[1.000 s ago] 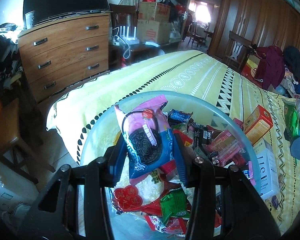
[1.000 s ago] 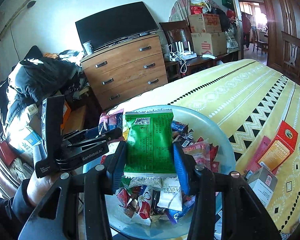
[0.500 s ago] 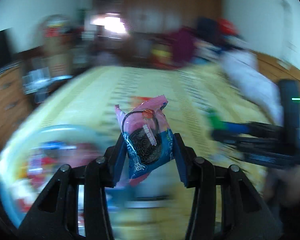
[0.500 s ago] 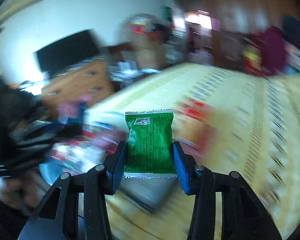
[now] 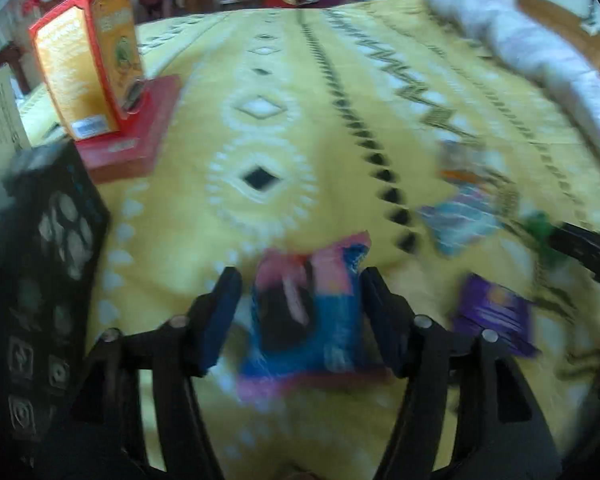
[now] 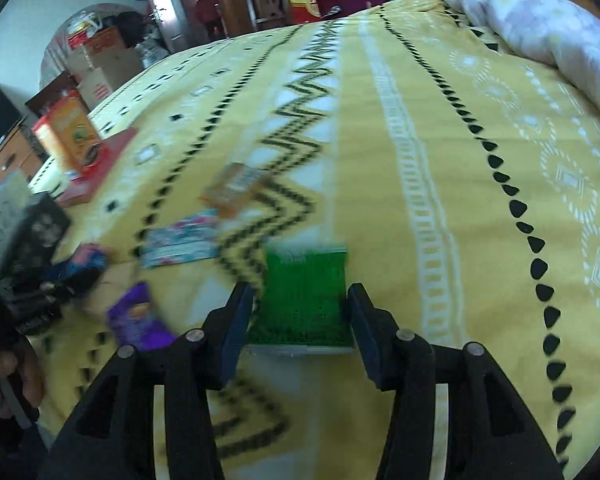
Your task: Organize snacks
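Note:
My left gripper [image 5: 300, 304] stands open low over the yellow bedspread [image 5: 324, 128]. The pink and blue cookie packet [image 5: 312, 312] lies between its fingers, loose on the left side. My right gripper [image 6: 300, 312] is open around the green snack packet [image 6: 306, 296], with small gaps at both pads. A purple packet [image 5: 494, 314], a light blue packet [image 5: 460, 220] and an orange packet [image 6: 234, 188] lie on the bedspread between the two grippers. The purple one also shows in the right wrist view [image 6: 138, 318].
An orange and red box [image 5: 88, 76] stands on a flat red box [image 5: 140, 132] at the far left. A black patterned box [image 5: 48, 280] is close on the left. A folded pale quilt [image 6: 540, 28] lies at the far right of the bed.
Both grippers swung away from the glass bowl of snacks to the bedspread and came down. Both jaws have opened, and the cookie and green packets sit looser between the fingers.

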